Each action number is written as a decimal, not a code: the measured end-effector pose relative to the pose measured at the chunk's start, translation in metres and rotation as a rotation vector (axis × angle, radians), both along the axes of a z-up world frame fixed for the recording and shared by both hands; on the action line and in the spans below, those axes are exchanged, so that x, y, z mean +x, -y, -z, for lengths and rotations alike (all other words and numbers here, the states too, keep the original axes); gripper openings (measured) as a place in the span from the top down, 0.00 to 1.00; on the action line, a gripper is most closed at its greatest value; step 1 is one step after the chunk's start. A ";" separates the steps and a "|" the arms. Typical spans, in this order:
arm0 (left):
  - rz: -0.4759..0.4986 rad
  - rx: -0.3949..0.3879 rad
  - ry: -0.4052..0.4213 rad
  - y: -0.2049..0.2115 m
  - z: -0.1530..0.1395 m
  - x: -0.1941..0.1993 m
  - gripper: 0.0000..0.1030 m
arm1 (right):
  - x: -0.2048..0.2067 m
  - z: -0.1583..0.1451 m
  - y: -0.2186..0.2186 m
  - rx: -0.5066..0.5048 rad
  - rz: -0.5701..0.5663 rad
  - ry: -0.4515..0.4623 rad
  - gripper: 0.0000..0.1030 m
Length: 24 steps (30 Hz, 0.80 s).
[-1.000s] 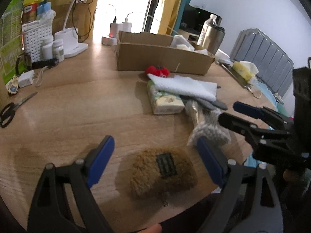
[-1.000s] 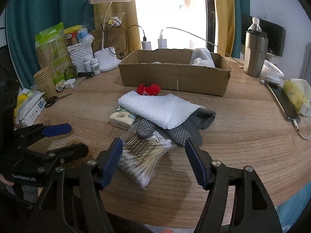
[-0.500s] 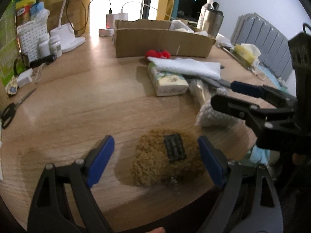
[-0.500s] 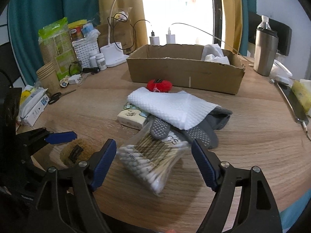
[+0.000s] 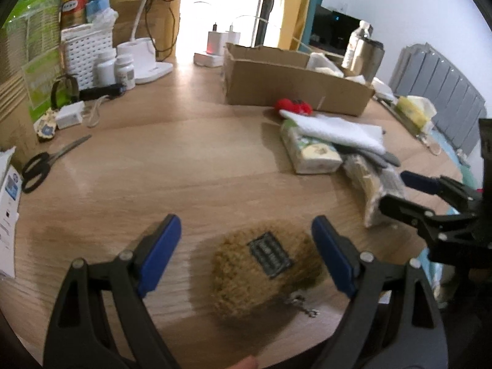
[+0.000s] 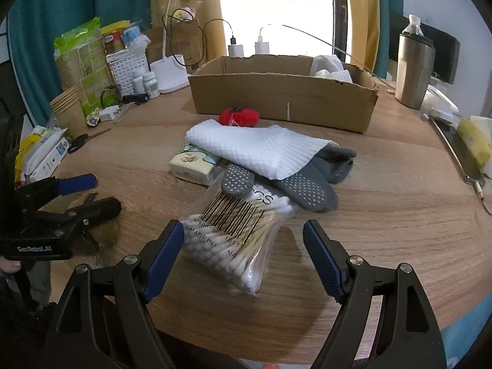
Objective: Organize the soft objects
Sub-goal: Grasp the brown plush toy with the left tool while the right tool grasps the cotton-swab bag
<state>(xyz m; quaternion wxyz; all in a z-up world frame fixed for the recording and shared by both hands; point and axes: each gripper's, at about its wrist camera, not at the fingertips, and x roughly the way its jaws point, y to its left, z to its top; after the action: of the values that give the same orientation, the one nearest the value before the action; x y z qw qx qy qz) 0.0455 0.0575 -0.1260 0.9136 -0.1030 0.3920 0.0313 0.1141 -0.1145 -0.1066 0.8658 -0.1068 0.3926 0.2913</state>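
Two socks (image 6: 295, 184), one towel (image 6: 255, 150).

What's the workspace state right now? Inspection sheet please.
Surface: wooden table, crowded.
Job's things: brown plush between left gripper's fingers; white cloth over grey socks and tissue pack; swab bag; red plush; box.
Clutter: scissors, bottles, tumbler, cups.
Grippers: left gripper open; right gripper open around swab bag.
Cables: chargers behind box.
Surroundings: curtains, lamp.
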 end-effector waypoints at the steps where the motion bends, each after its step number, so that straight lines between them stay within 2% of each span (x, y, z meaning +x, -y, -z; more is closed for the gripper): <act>1: 0.008 -0.007 0.002 0.001 -0.001 0.000 0.15 | 0.000 -0.001 -0.001 0.001 0.000 0.001 0.20; 6: 0.056 0.010 -0.010 0.014 -0.001 -0.004 0.15 | 0.000 -0.003 -0.016 0.005 -0.019 0.007 0.20; 12: 0.051 0.039 -0.028 0.015 0.004 -0.007 0.16 | 0.012 0.006 -0.023 -0.004 0.018 -0.032 0.20; 14: 0.053 0.037 -0.025 0.014 0.004 -0.008 0.21 | 0.013 0.008 -0.024 -0.005 0.016 -0.043 0.20; 16: 0.056 0.044 -0.022 0.014 0.003 -0.009 0.34 | 0.014 0.011 -0.026 -0.015 0.010 -0.062 0.20; 19: 0.066 0.049 -0.020 0.015 0.003 -0.009 0.39 | 0.012 0.013 -0.028 -0.033 0.000 -0.072 0.22; 24: 0.079 0.035 -0.016 0.015 0.002 -0.009 0.43 | 0.007 0.008 -0.027 -0.025 -0.024 -0.071 0.39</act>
<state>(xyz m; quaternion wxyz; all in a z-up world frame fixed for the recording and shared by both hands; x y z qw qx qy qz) 0.0364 0.0420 -0.1284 0.9127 -0.0714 0.4024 0.0028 0.1211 -0.0871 -0.1150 0.8463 -0.1118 0.4253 0.3006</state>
